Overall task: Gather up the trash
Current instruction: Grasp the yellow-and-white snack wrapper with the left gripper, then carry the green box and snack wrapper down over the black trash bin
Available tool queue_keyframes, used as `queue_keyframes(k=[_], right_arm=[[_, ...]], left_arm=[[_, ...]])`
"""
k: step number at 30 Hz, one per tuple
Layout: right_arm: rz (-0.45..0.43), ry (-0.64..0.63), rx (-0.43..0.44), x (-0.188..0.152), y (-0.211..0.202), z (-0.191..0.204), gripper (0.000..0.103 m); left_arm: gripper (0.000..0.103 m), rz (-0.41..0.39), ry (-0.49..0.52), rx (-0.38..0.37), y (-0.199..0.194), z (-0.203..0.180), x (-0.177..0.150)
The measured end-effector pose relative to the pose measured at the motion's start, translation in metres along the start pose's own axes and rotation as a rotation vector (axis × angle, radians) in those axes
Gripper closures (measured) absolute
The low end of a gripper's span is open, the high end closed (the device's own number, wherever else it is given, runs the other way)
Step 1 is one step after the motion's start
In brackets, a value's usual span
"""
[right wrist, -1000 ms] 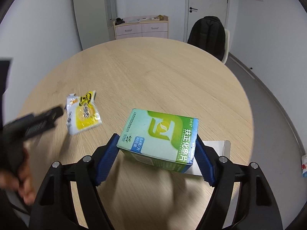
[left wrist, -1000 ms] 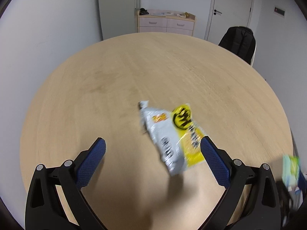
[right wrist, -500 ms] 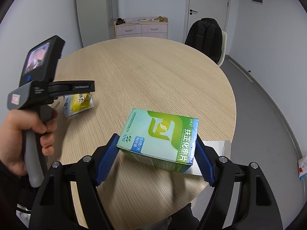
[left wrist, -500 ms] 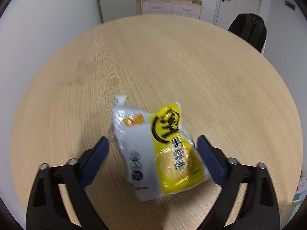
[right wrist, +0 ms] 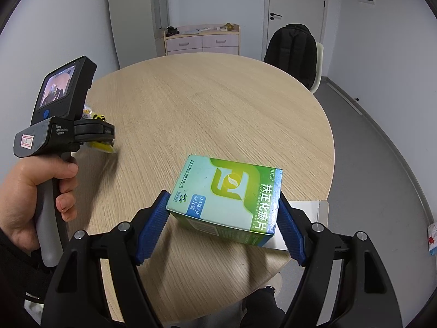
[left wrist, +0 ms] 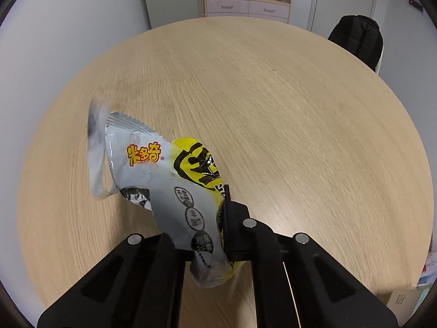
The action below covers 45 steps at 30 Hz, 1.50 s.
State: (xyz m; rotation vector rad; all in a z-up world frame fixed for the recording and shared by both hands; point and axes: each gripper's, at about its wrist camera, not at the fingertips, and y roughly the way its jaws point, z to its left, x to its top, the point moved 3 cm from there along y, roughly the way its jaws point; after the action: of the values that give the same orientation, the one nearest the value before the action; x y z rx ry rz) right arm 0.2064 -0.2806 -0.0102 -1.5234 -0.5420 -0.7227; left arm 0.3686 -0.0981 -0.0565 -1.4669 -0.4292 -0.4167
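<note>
A crumpled silver and yellow snack wrapper (left wrist: 164,180) is pinched between the jaws of my left gripper (left wrist: 214,218), which is shut on its lower half; the free end sticks up over the round wooden table (left wrist: 273,109). In the right wrist view the same left gripper (right wrist: 95,134) sits low over the table's left side with a corner of the wrapper (right wrist: 102,145) showing beneath it. My right gripper (right wrist: 222,201) is shut on a green and white medicine box (right wrist: 226,191), held above the table's near edge, its white flap (right wrist: 306,207) open behind.
A person's hand (right wrist: 27,191) holds the left gripper's handle. A chair with a black backpack (right wrist: 295,52) stands at the table's far right, and a pink dresser (right wrist: 202,41) against the back wall. A small packet (right wrist: 433,237) lies on the grey floor.
My left gripper moved in over the wrapper and closed on it, crumpling it and tilting it up. The right gripper kept hold of the box and barely shifted.
</note>
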Motion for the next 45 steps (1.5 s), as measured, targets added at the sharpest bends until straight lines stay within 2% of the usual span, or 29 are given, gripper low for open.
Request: queue_keyframes(k=[11,21,32,45], right_arm=[[-0.025,-0.002,0.036,-0.003,-0.014,0.006,0.031],[-0.047,-0.034,0.079,-0.020,-0.040,0.024,0.031],[-0.068,-0.064,0.114,-0.051,-0.073,0.044,0.031],[-0.098,-0.088,0.133,-0.100,-0.120,0.060,0.031]], left_arm=[[0.099,-0.035,0.005,0.000,-0.042,0.035,-0.039],[0.099,-0.114,0.006,-0.029,-0.108,0.063,-0.091],[0.099,-0.166,-0.017,-0.033,-0.150,0.083,-0.133],[0.099,-0.204,-0.043,-0.053,-0.188,0.100,-0.204]])
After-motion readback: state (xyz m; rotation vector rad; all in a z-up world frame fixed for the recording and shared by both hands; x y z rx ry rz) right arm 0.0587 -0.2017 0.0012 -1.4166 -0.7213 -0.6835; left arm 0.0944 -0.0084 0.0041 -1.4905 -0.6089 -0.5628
